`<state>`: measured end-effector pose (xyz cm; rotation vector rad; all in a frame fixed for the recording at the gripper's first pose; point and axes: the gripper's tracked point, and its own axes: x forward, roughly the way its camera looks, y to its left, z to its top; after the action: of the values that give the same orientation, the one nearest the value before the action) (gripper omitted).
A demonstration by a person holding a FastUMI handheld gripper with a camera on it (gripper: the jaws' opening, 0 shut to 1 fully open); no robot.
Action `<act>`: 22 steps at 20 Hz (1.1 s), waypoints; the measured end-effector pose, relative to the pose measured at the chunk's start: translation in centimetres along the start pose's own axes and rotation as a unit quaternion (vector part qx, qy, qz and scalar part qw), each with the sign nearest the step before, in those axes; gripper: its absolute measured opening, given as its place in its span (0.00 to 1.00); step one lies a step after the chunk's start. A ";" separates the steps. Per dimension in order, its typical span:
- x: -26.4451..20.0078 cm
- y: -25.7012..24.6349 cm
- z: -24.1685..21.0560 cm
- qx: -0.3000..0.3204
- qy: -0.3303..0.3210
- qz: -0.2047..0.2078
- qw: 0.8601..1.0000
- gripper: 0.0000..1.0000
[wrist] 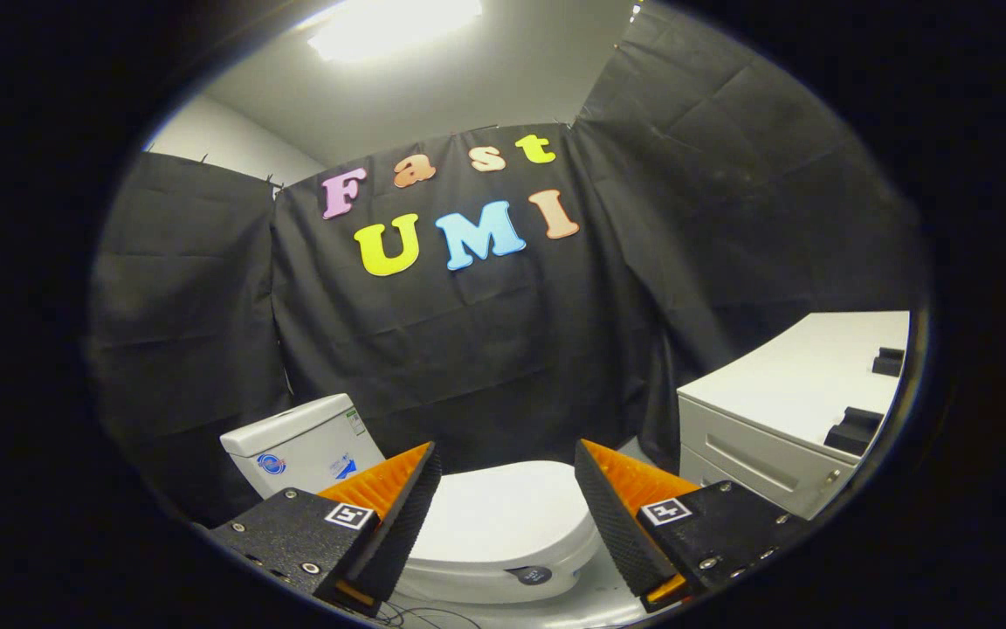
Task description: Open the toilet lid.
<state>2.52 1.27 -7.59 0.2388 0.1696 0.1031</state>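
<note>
A small white toilet stands against the black cloth wall. Its lid (503, 515) lies flat and closed over the bowl, with a dark round badge (534, 575) on the front rim. The white tank (298, 445) rises behind and to the left of the lid. My gripper (507, 459) hovers above the lid, open, its two orange-and-black fingers (398, 502) spread wide on either side of it. Nothing sits between the fingers and they are clear of the lid.
A white cabinet (782, 411) with drawers stands to the right of the toilet, with two small black blocks (852, 428) on its top. Black cloth closes the booth behind and on both sides. Thin cables lie on the floor below the bowl.
</note>
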 end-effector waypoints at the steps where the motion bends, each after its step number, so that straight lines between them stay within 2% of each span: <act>1: 0.3 -0.4 -0.4 0.010 0.006 -0.002 1.000 0.95; 6: 1.8 -2.2 -4.1 0.055 0.053 -0.004 0.997 0.95; 14: 4.8 -3.7 -9.9 0.133 0.125 0.002 0.983 0.95; 22: 5.8 -4.1 -16.3 0.219 0.196 0.028 0.955 0.95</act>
<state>5.64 1.66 -25.14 0.6675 0.5838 0.1679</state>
